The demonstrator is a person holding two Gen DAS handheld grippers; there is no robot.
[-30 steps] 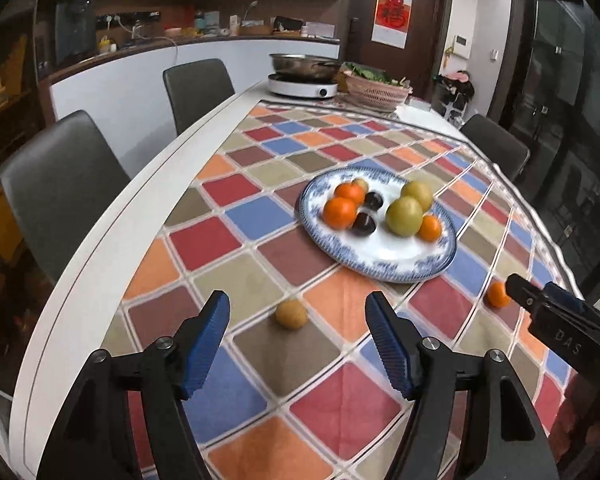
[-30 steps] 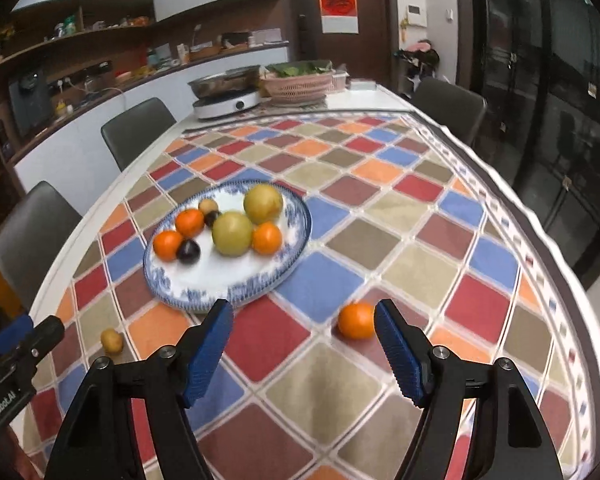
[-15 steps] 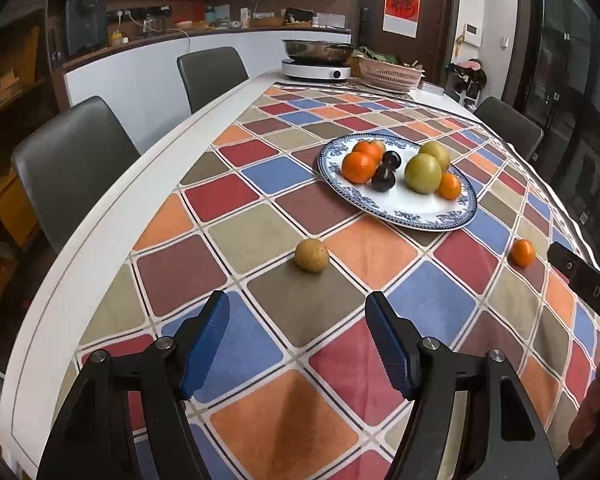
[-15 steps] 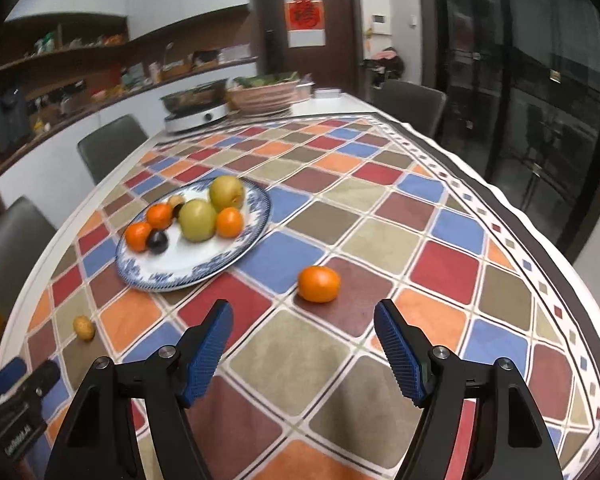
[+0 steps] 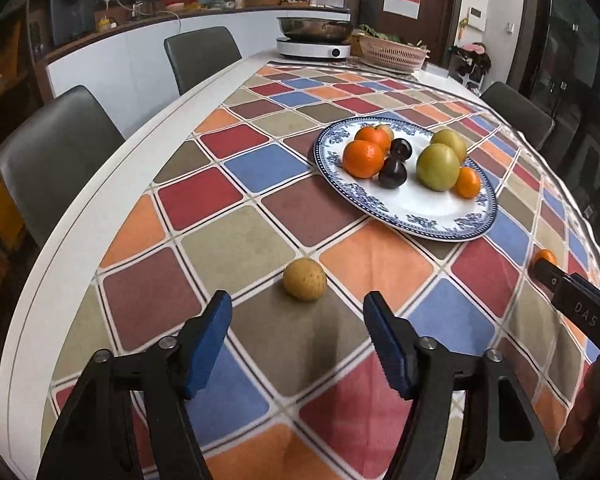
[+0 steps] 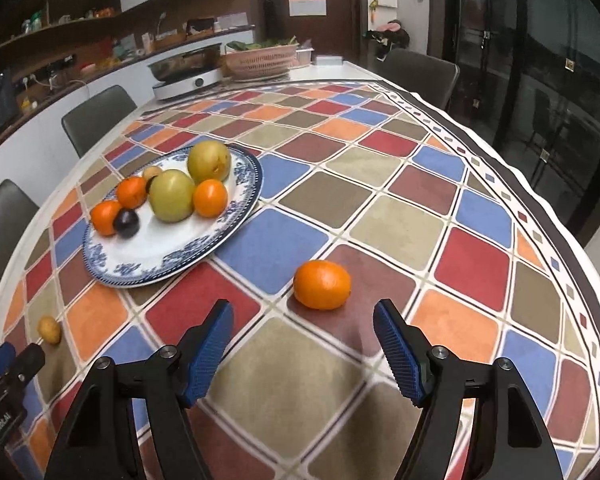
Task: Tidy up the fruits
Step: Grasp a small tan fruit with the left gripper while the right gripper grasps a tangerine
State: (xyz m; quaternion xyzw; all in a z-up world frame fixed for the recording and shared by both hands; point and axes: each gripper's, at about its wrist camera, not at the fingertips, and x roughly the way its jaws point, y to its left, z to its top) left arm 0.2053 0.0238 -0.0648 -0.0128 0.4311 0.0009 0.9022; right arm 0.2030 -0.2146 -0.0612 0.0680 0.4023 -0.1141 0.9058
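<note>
A blue-and-white plate holds oranges, green pears and dark plums; it also shows in the right wrist view. A small brown-yellow fruit lies loose on the checked cloth, just ahead of my open, empty left gripper; it also shows at the left edge of the right wrist view. A loose orange lies just ahead of my open, empty right gripper. The same orange is partly hidden behind the right gripper's finger in the left wrist view.
Grey chairs line the table's left side and another chair stands at the far right. An induction cooker with a pan and a basket of greens stand at the far end.
Both grippers have moved forward and down toward their loose fruits, which now sit closer and larger between the fingers. Both stay open.
</note>
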